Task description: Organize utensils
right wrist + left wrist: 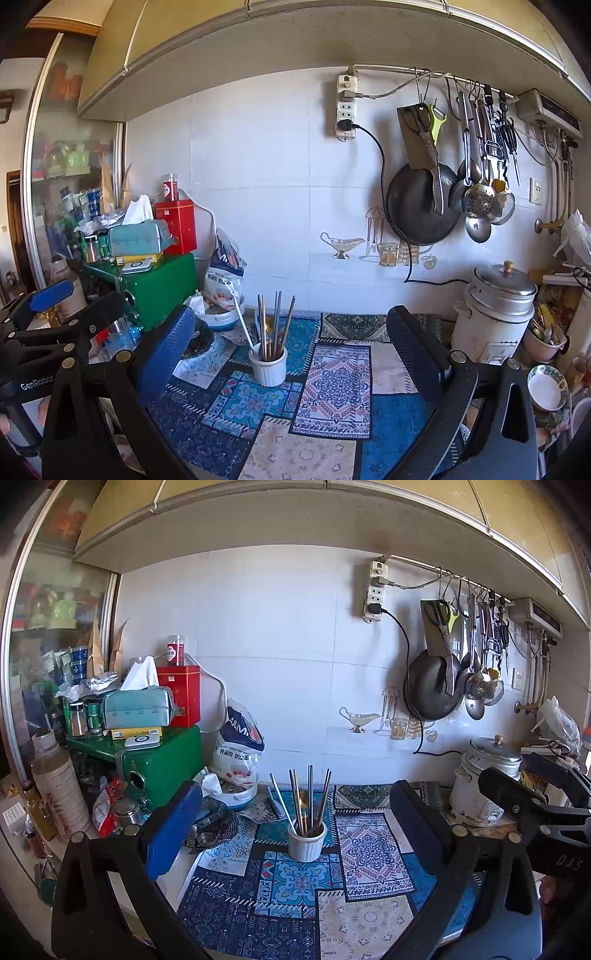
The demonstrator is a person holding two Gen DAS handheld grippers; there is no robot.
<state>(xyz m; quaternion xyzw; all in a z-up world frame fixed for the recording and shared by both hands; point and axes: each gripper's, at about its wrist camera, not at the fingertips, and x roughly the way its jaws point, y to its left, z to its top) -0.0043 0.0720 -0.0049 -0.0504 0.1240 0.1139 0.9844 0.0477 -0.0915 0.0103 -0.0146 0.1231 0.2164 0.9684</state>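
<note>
Seemingly near done: chopsticks point(309, 801) stand upright in white cup point(306, 843), lower centre of bench point(365, 912); left gripper point(295, 823) and right gripper point(291, 350) jaws spread, empty; no loose utensils visible.

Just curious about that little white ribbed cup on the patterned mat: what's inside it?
The white ribbed cup holds a bundle of chopsticks standing upright, and one pale handle leaning left. Their lower ends are hidden by the cup wall.
</note>
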